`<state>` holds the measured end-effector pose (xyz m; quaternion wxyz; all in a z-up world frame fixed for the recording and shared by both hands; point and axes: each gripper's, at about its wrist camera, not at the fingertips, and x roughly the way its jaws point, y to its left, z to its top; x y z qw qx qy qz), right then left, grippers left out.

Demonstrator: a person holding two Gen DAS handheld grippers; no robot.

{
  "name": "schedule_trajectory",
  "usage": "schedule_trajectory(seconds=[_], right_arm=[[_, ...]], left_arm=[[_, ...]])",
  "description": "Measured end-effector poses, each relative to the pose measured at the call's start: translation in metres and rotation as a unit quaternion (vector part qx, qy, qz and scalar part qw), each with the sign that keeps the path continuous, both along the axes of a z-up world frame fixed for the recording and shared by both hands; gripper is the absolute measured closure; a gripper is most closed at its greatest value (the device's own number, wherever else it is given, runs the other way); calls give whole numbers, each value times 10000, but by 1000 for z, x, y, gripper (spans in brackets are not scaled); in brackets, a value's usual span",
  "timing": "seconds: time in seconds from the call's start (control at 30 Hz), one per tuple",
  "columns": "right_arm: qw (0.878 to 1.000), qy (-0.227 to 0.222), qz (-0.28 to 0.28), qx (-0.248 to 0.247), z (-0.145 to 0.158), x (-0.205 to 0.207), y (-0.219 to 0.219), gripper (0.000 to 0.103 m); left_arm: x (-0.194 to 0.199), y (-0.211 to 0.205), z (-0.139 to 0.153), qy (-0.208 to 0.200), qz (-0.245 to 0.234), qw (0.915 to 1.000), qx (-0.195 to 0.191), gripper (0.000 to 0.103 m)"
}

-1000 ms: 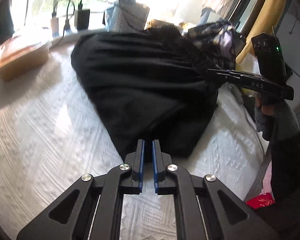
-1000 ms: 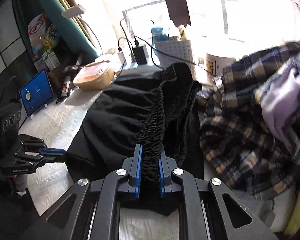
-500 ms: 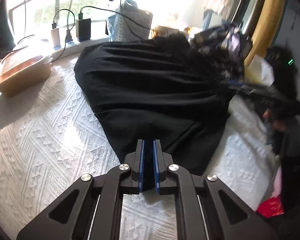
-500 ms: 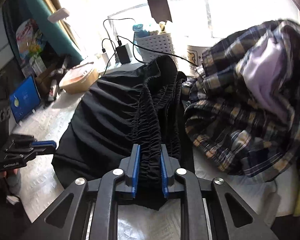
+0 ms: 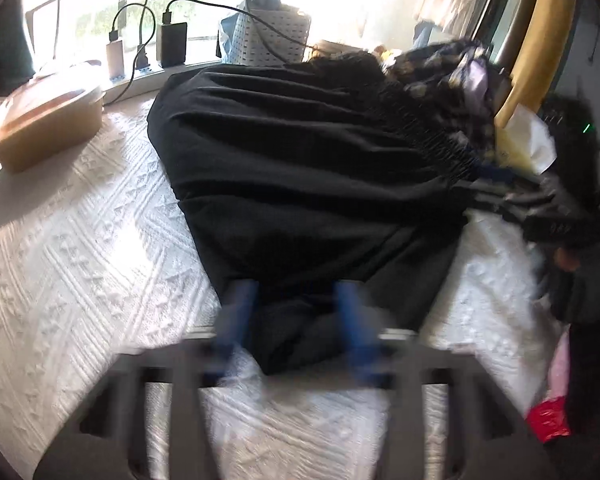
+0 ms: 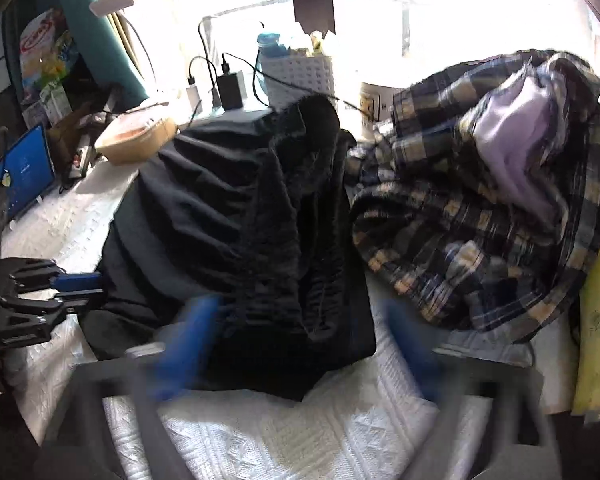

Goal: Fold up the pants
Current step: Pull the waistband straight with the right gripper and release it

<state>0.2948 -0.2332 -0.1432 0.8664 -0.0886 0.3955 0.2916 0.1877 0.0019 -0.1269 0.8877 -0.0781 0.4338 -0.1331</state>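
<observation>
The black pants (image 5: 300, 168) lie folded in a bundle on the white textured bedspread (image 5: 80, 280). Their gathered elastic waistband (image 6: 276, 264) runs down the middle of the right wrist view. My left gripper (image 5: 296, 320) is blurred, its jaws opening, with the bundle's near corner lying loose between the blue pads (image 5: 238, 320). My right gripper (image 6: 300, 344) is also blurred and opening wide, astride the waistband end without pressing on it. Each gripper shows in the other's view: the right gripper (image 5: 488, 184) at the waistband edge, the left gripper (image 6: 82, 292) at the pants' left corner.
A plaid shirt pile (image 6: 460, 232) with a lilac garment (image 6: 516, 136) lies right of the pants. A tan lidded container (image 5: 44, 128), chargers with cables (image 5: 172, 44) and a white perforated basket (image 5: 268, 36) line the window sill. A tablet (image 6: 24, 176) stands at the bed's left.
Both grippers were shut on the black pants and have now sprung open, letting the cloth go. The bundle has settled onto the bedspread.
</observation>
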Motion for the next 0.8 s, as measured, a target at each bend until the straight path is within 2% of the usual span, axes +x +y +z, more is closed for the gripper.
schedule_trajectory(seconds=[0.03,0.17,0.43,0.47,0.5,0.53,0.57,0.6,0.63,0.73,0.8], right_arm=[[10000,65,27,45,-2,-1,0,5],[9999,77,-41,98,-1,-3,-6,5],[9989,33,-228,403,9,-4,-17,5],[9989,34,-191,432,9,-4,-16,6],[9987,25,-152,493,9,-5,-15,16],[9983,25,-137,558,9,-4,-14,34],[9982,40,-150,578,9,-3,-13,63],[9982,71,-176,568,7,-1,-12,73],[9984,84,-169,542,5,1,-10,74],[9986,86,-180,493,1,4,-9,80],[9982,159,-275,510,-4,8,-14,81]], left_arm=[[-3,2,1,12,38,9999,-101,1],[-12,10,4,-19,241,9994,-264,1],[6,-8,-8,14,120,9991,418,3],[8,-9,-10,20,78,9990,447,6],[9,-13,-11,16,-10,9986,534,17],[9,-16,-11,-58,-57,9979,645,29],[10,-19,-10,-101,-91,9973,723,32],[9,-20,-9,-133,-137,9972,726,44],[9,-20,-8,-150,-137,9970,744,58],[5,-16,-6,-119,-129,9976,675,74],[-1,-16,-6,-97,-162,9976,661,79]])
